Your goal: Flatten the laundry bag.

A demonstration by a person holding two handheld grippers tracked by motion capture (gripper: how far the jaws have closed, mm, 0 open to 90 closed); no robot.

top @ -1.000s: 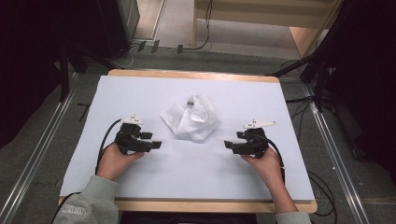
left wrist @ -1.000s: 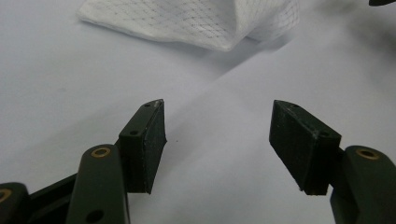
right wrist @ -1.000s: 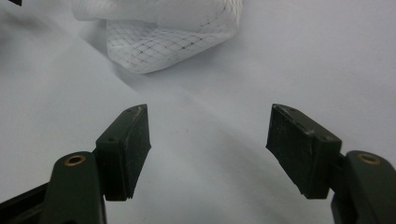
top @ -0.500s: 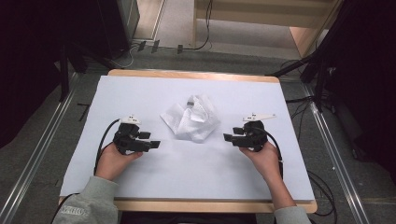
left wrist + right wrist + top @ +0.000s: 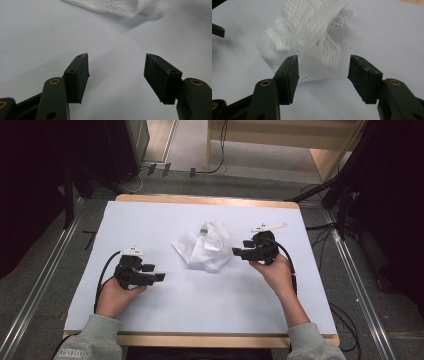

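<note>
Toward the tabletop's (image 5: 150,220) near left corner, the left gripper (image 5: 159,277) rests low in the person's left hand (image 5: 114,297), jaws spread wide and holding nothing, pointed toward the middle; it seems parked there as the waiting tool, well apart from the work. At the middle of the tabletop, a little toward the far edge, lies the white mesh bag (image 5: 205,246), crumpled in a loose heap. Just beside its right edge the right gripper (image 5: 235,251) hangs, jaws also wide and empty, aimed squarely at the mesh (image 5: 312,42), likely so that it can close on a fold and lift or spread it.
</note>
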